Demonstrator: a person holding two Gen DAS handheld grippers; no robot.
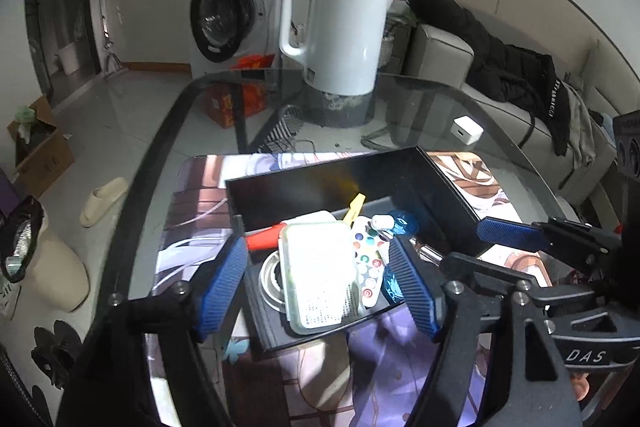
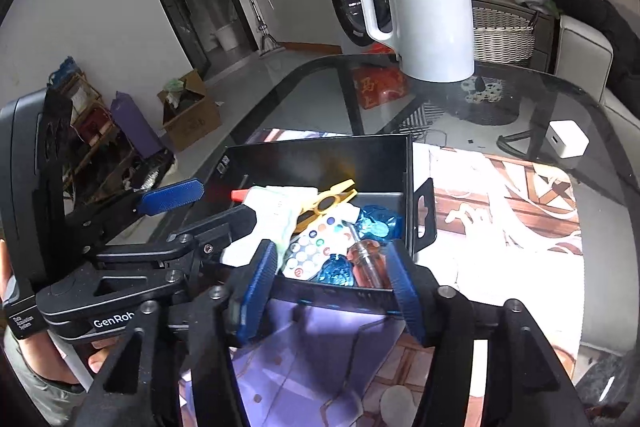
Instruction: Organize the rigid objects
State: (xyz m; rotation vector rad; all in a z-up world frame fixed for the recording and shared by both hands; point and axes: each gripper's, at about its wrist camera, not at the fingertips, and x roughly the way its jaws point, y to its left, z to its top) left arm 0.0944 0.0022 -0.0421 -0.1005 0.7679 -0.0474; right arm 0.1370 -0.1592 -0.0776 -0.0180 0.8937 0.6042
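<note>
Clutter fills the black box (image 1: 436,187) on the glass tabletop (image 1: 420,99): a white lidded container (image 1: 316,275), a red-tipped tool (image 1: 262,239), a yellow clip (image 2: 332,201), a remote (image 2: 316,247) with coloured buttons, blue plastic pieces (image 2: 376,223) and a screwdriver (image 2: 366,261) all lie inside, stacked loosely over one another. Both pairs of tongs hang just above the near wall of the box. The left tongs (image 1: 320,291) stand apart, pads either side of the white container without touching it; the right tongs (image 2: 334,287) stand apart too, nothing pressed between them, with the screwdriver and a blue piece below the gap.

Risk one, as I judge it — the two tools sit nearly touching side by side, so a sideways swing of either could knock the other or catch the box wall and drag the light box across the printed mat (image 2: 500,227). Risk two: the container rests tilted on other things, and a nudge may slide it against the remote.

Room is tight inside the box, whose tall back and right walls close it in. To the right the mat lies bare; beyond stand a white kettle (image 1: 340,35) and a small white charger (image 1: 466,131), well apart. The tabletop's curved edge runs close on the left.
</note>
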